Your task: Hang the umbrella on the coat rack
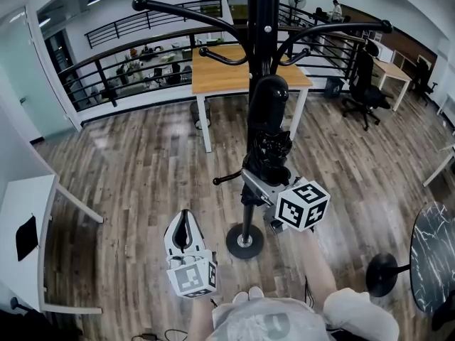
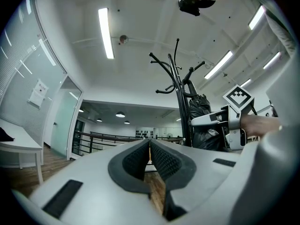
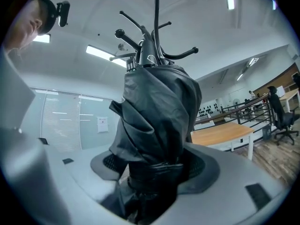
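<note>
Your right gripper point(image 1: 266, 160) sits loose around the umbrella point(image 1: 268, 109), which is against the rack point(image 1: 259, 20). Your left gripper point(image 1: 184, 220) is clenched and empty.

L gripper point(image 1: 184, 217) sits low & close to the body, pointing fwd, roughly level. Its fingers point(image 2: 166, 161) are shut together w/ nothing btwn them. R gripper point(image 1: 268, 163) is farther out & higher, approx level, marker cube point(image 1: 303, 204) at its rear. Its fingers point(image 3: 108, 164) stand wide apart w/ the folded umbrella point(image 3: 157, 107) btwn them, pads not pressing in. R forearm point(image 1: 314, 261) is stretched fwd, L forearm point(image 1: 201, 318) tucked in.
</note>
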### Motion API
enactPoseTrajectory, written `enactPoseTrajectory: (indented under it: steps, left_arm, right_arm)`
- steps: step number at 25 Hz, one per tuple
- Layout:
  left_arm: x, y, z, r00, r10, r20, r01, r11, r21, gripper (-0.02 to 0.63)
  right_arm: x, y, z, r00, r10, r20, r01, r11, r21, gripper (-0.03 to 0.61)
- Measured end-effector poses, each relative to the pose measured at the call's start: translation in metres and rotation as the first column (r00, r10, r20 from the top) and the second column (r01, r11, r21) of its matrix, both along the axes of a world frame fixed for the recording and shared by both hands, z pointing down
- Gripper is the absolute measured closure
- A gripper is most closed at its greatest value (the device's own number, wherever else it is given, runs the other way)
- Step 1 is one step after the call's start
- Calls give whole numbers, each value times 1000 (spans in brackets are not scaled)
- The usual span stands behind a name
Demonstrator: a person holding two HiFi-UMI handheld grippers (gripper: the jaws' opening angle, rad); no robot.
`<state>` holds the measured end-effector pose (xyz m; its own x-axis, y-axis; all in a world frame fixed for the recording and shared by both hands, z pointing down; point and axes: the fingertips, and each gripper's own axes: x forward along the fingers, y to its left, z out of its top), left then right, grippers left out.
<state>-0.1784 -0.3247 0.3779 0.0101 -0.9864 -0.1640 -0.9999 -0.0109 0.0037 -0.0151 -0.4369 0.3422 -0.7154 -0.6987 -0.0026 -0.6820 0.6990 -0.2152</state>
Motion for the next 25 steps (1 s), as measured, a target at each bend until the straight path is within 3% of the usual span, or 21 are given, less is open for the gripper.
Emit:
enactPoseTrajectory:
  steps: [8,13,17,23,25]
  left_arm:
    - [10,5,-8,999,34,17,-34,999,14,581]
    - [19,12,-14,998,64,19,-64,998,27,581]
    - [30,13,-18,995,94,37,-96,995,37,581]
    - [54,16,-27,984,167,62,-170,984,49,582]
    - [62,19,-33,981,181,72,-185,981,64,582]
  right_arm:
    - [23,3,-4,993,120,-22,-119,993,22,245]
    - [35,21,-11,991,134,20,-134,990,31,239]
    - [47,44,-28,988,156,15,-156,980,124,241]
    - [71,93,-39,963,265,-58,-240,932,273,246]
    - [79,109,-36,952,299,-66,-268,918,294,308]
